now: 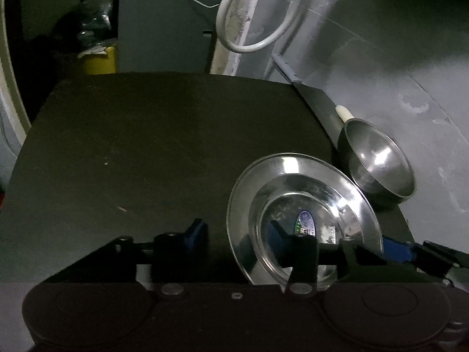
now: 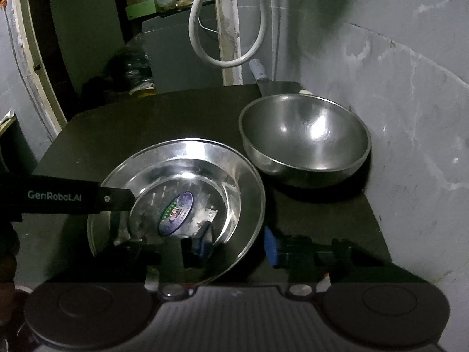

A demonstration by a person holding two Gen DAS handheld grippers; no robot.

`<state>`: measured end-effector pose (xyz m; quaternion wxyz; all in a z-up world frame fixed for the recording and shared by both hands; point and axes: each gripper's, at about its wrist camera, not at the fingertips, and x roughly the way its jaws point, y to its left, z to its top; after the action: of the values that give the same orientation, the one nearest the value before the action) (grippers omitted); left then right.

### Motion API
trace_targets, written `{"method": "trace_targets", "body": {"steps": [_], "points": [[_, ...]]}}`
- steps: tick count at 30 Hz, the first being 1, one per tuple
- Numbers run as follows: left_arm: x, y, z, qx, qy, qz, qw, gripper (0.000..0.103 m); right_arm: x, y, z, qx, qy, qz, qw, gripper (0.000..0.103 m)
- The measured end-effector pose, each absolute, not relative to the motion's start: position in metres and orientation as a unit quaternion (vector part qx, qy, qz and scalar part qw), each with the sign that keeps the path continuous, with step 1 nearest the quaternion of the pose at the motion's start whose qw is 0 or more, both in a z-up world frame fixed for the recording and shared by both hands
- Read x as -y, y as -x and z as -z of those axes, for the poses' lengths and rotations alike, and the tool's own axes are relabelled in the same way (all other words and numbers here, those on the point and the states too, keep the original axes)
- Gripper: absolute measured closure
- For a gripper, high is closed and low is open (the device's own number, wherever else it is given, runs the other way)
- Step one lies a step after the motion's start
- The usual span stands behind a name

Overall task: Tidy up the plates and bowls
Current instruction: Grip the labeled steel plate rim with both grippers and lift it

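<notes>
A wide steel plate (image 1: 293, 167) (image 2: 187, 149) lies on the dark table (image 1: 146, 146) with a smaller steel dish (image 1: 331, 205) (image 2: 222, 182), sticker inside, nested in it. A big steel bowl (image 1: 378, 161) (image 2: 304, 135) stands behind it by the wall. My left gripper (image 1: 237, 230) straddles the plate's left rim, one pad outside with a gap showing and one inside the dish; its finger (image 2: 117, 199) reaches in from the left. My right gripper (image 2: 234, 245) clamps the right rim, outer pad against the plate's edge and inner pad at the dish wall; its finger (image 1: 398, 250) shows at the right.
A grey wall (image 2: 410, 117) closes off the table's right side just behind the big bowl. A grey-handled blade (image 1: 288, 70) (image 2: 258, 69) leans at the back corner under a white hose loop (image 1: 249, 47) (image 2: 222, 61). A yellow container (image 1: 99, 61) stands beyond the far edge.
</notes>
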<state>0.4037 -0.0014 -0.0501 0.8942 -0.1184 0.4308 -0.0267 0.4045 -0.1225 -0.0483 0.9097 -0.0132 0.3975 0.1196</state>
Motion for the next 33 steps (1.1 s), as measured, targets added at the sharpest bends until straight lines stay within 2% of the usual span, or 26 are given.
{"method": "trace_targets", "body": {"steps": [3,7,21,33], "points": [[0.002,-0.404,0.051,-0.433,0.111,0.040,0.894,0.075,0.121,-0.405,0.048,-0.394,0.013,-0.120,0.911,0.070],[-0.003,-0.401,0.050,-0.433,0.113,0.031,0.894,0.080,0.119,-0.404,0.046,-0.389,0.012,-0.122,0.913,0.072],[-0.039,-0.347,0.006,-0.387,0.129,0.011,0.913,0.080,0.088,-0.370,0.000,-0.339,0.025,-0.170,0.925,0.073],[-0.065,-0.276,-0.027,-0.365,0.130,0.005,0.922,0.079,0.063,-0.307,-0.033,-0.307,0.019,-0.192,0.932,0.076]]}}
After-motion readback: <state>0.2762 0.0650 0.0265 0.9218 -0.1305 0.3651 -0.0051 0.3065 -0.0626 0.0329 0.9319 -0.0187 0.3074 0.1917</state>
